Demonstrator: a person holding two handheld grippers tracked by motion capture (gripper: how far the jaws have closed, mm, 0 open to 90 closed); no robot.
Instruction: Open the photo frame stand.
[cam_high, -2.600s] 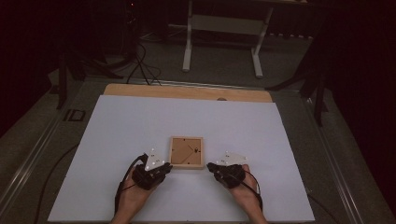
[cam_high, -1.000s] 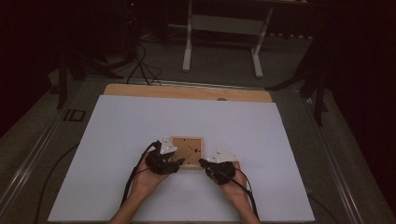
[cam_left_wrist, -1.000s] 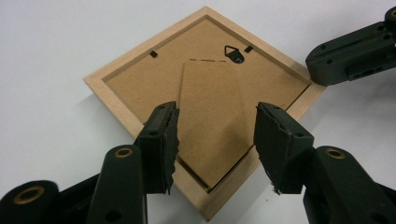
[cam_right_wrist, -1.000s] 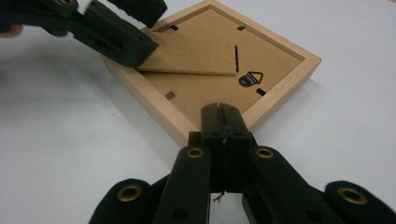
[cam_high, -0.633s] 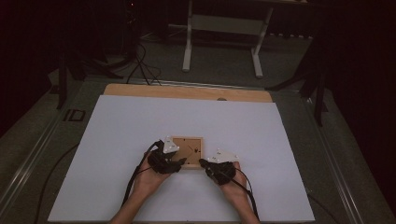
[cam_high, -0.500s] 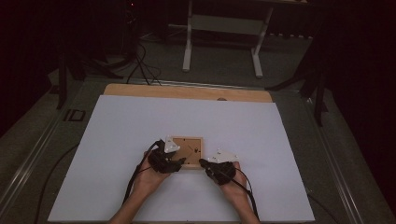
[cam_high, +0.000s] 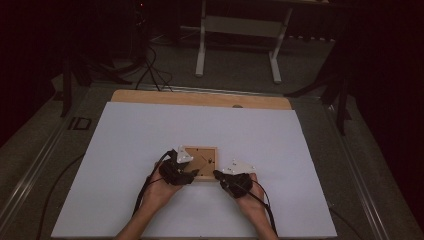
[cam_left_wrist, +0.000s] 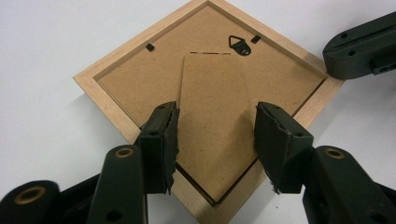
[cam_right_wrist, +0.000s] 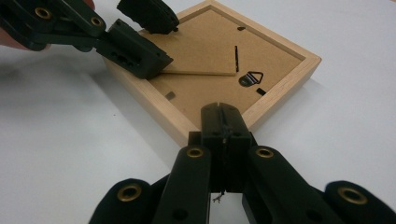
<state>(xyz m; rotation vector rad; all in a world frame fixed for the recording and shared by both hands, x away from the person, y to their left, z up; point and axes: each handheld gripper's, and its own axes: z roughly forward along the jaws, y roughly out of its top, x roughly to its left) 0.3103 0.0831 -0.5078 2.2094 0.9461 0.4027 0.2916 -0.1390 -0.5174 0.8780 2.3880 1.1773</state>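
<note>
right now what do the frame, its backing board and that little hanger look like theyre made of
The picture frame looks like pale unfinished wood: light grain, matte, squared edges. The backing board and its fold-out stand seem to be brown hardboard or pressed fibre, with a dull speckled surface. The triangular hanger is probably dark metal, thin and slightly glossy. The left gripper has black jaws, likely plastic.

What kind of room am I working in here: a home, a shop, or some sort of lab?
Most likely a lab or recording studio, not a home. The white table sits under a fixed overhead camera, dark surroundings close it in, cables trail across the floor, and a metal stand rises behind. A picture frame lies face down on it.
</note>
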